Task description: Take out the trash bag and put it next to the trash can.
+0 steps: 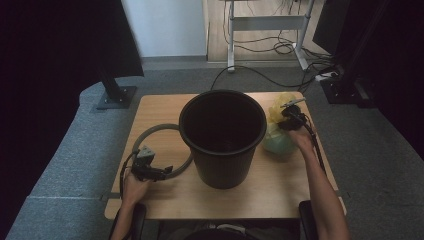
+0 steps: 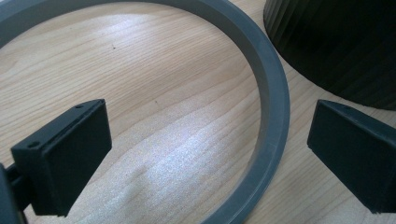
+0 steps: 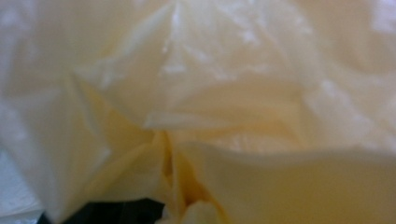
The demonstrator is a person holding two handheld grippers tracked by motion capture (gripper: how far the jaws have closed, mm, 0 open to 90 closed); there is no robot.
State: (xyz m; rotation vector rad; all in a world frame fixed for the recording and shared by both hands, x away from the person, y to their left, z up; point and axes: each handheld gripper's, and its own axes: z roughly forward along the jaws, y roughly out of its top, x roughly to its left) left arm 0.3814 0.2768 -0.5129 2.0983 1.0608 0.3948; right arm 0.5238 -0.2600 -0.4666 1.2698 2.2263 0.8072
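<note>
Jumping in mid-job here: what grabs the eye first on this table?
The big black bucket standing upright mid-table dominates. Left of it a grey ring lies flat on the wood, and the left gripper has its jaws open astride the ring's rim. At the bucket's right, the right gripper is pressed into crumpled pale yellow plastic bags.

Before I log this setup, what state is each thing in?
Bin: upright, open, inside dark.
Ring: flat on table, beside bin.
Bags: crumpled, right of bin.
Left tongs: open, straddling ring.
Right tongs: at bags, grip unclear.
</note>
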